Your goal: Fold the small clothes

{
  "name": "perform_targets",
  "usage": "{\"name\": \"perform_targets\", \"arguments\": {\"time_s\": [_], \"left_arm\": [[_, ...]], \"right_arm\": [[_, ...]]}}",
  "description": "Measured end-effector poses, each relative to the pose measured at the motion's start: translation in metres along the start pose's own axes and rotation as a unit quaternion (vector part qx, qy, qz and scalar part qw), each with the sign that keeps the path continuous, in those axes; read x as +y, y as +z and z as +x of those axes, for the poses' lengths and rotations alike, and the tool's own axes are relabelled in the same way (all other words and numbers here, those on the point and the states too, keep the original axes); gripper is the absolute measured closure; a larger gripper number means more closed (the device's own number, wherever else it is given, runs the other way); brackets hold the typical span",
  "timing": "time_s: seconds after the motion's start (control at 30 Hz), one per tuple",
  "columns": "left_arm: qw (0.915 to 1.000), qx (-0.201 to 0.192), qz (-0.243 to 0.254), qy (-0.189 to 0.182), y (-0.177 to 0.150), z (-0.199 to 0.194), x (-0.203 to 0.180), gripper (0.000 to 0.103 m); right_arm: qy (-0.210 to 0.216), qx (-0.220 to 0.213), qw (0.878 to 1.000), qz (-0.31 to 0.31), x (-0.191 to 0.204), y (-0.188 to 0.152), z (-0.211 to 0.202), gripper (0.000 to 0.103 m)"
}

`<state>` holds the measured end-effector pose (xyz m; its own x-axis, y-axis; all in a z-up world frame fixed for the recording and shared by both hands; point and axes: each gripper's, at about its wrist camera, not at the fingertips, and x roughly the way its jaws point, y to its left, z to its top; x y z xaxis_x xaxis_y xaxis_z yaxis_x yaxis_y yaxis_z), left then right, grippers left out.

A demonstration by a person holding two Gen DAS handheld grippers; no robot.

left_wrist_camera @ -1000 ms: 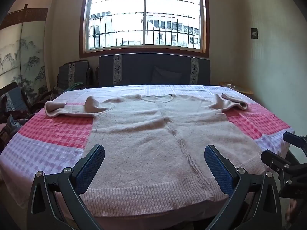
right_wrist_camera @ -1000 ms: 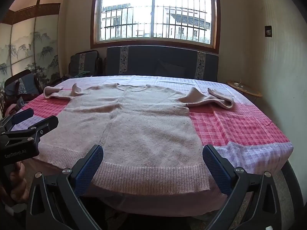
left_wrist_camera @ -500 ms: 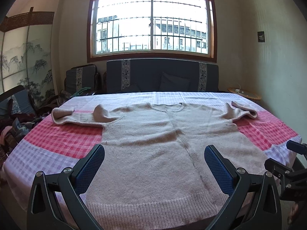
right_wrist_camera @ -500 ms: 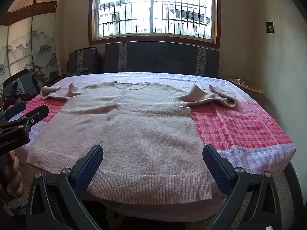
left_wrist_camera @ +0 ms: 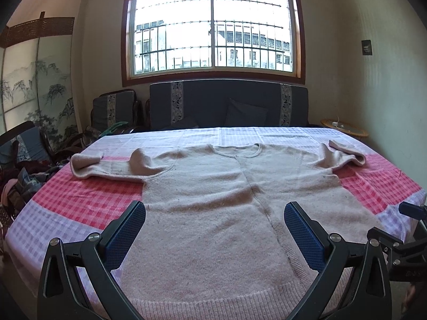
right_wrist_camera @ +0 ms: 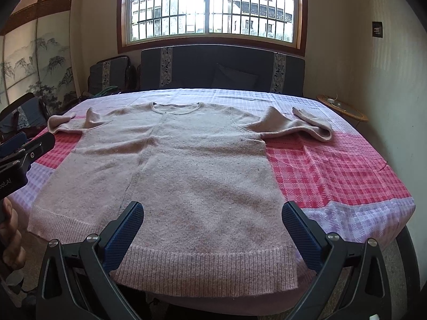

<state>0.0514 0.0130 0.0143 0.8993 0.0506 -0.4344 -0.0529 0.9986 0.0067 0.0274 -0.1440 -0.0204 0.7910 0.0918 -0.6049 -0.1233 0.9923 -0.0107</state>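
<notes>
Beige knit sweater (left_wrist_camera: 229, 213) lies flat on checked tablecloth (right_wrist_camera: 333, 176). My left gripper (left_wrist_camera: 214, 229) and right gripper (right_wrist_camera: 212, 229) hover, jaws apart, empty. Risk: pinching tablecloth too (soft knit sags).

sweater hem (left_wrist_camera: 213, 308): cut off by the left view's bottom edge
hand (right_wrist_camera: 10, 237): only partly inside the right view's left edge
side-table items (right_wrist_camera: 336, 102): too small to tell

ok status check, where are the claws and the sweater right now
Left claw open, right claw open, both at the hem end, holding nothing. Sweater spread on checked cloth, both cuffs doubled back, unfolded. Nothing in the way.
</notes>
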Motion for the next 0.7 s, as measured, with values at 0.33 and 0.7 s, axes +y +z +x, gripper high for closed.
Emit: {"name": "perform_targets", "arguments": {"time_s": [0.33,0.7], "left_arm": [[0.9999,0.011,0.009,0.002,0.013,0.026,-0.007,0.000],[0.9994,0.030,0.015,0.001,0.035,0.073,-0.016,0.000]], "right_arm": [[-0.004,0.029,0.999,0.015,-0.013,0.013,0.029,0.000],[-0.018,0.059,0.998,0.020,-0.031,0.044,0.074,0.000]]}}
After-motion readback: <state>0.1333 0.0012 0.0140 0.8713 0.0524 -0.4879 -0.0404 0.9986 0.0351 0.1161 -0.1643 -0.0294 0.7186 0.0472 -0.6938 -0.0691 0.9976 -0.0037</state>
